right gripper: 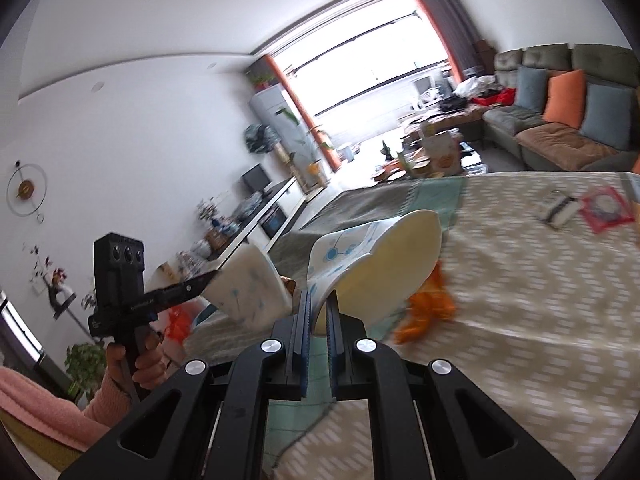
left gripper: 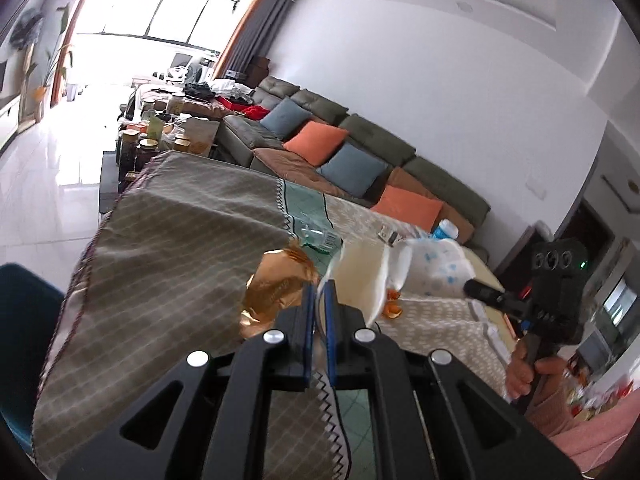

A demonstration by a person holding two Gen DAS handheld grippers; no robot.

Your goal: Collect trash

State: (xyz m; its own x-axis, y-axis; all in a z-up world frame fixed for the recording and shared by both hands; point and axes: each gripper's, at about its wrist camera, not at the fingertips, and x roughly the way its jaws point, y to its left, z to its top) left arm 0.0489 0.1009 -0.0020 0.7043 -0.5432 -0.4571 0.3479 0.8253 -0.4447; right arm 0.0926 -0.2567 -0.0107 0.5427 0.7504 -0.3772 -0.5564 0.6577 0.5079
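We are holding a white trash bag [left gripper: 436,268] open above the cloth-covered table [left gripper: 160,260]. Our left gripper [left gripper: 320,292] is pressing its jaws together on one thin rim, at lower centre of its view, and our right gripper [right gripper: 320,300] is pinching the opposite rim. The mouth is stretching side to side between them. A gold wrapper [left gripper: 276,288] is lying just left of the left gripper's tips, nearer that hand. An orange wrapper [right gripper: 428,312] is lying beneath the bag, to the right.
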